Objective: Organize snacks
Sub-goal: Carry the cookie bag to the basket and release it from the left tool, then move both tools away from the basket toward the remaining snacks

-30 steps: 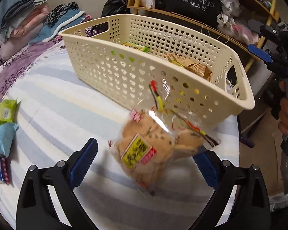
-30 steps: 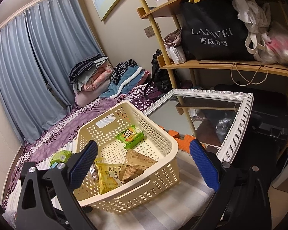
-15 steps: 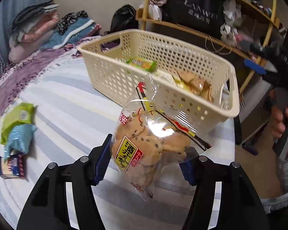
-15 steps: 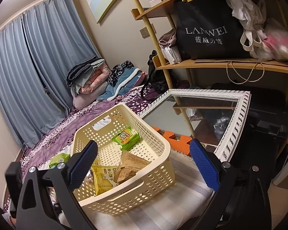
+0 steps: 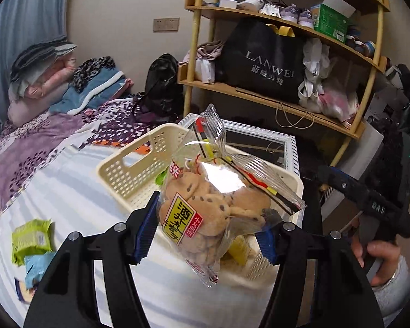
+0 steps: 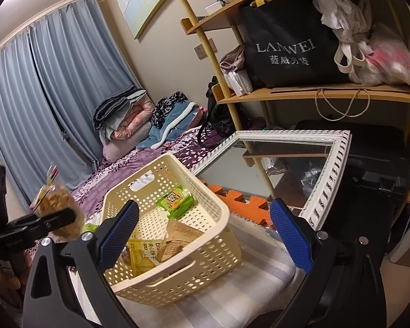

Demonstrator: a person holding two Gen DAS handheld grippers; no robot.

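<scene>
My left gripper (image 5: 207,224) is shut on a clear bag of cookies (image 5: 205,207) and holds it in the air in front of the cream perforated basket (image 5: 128,169). The bag also shows in the right wrist view (image 6: 58,205), left of the basket (image 6: 205,248). The basket holds a green snack pack (image 6: 176,199), a yellow packet (image 6: 143,251) and a brown packet (image 6: 179,235). My right gripper (image 6: 205,235) is open and empty, near the basket's right end.
Green and blue snack packs (image 5: 31,242) lie on the striped bed cover at the left. A white-framed mirror (image 6: 328,164) leans behind the basket. Wooden shelves with a black bag (image 6: 289,41) stand at the right. Bedding (image 5: 41,76) is piled at the back.
My left gripper closed on the cookie bag and lifted it off the bed cover, up toward the basket. The right gripper stayed open and barely moved.
</scene>
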